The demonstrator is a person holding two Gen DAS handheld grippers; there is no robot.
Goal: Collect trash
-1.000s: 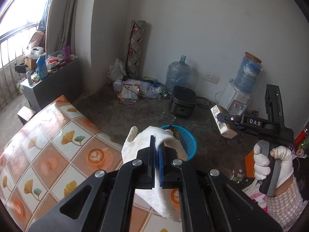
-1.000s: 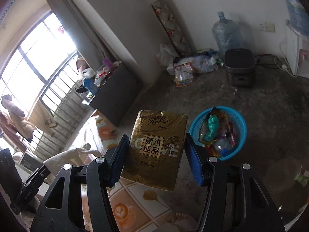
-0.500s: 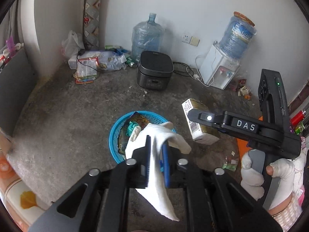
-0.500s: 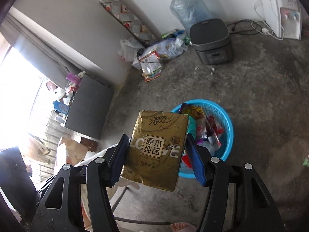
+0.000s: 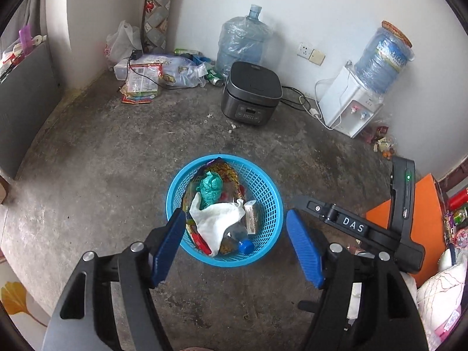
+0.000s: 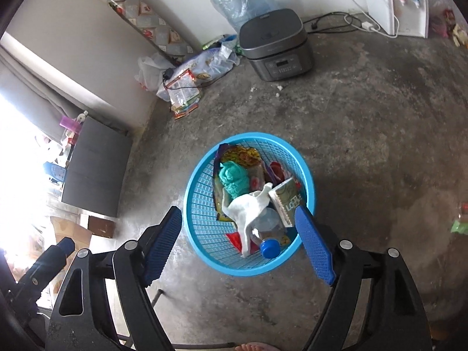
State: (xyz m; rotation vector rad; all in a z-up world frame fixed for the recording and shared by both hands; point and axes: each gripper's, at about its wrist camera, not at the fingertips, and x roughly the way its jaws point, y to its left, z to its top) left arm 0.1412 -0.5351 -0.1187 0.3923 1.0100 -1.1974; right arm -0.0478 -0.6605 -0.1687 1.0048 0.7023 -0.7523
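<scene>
Left wrist view: left claw (image 5: 235, 245) hangs over the near rim of the blue basket (image 5: 272, 193), jaws apart and opening, nothing between the pads.
Right wrist view: right claw (image 6: 238, 241) also over the basket's near rim, jaws wide and opening, empty.
Right claw body: black, lettered DAS, seen in the left view just right of the basket.
Basket: sits on bare concrete floor (image 5: 102, 175), upright, partly full.
White cloth (image 5: 216, 216): crumpled inside the basket, lying on top near its centre.
Gold tissue pack (image 6: 288, 200): inside the basket, on edge against the right wall, touching the cloth.
Bottle (image 6: 267, 238): clear, blue cap, at the basket's near wall, partly under the cloth.
Teal wad (image 5: 209, 188): inside, toward the far side, on snack wrappers.
Rice cooker (image 5: 251, 93): dark, on the floor well beyond the basket.
Water jug (image 5: 241, 42): behind the cooker, against the wall.
Dispenser (image 5: 349, 103): white, far right of the basket, by the wall.
</scene>
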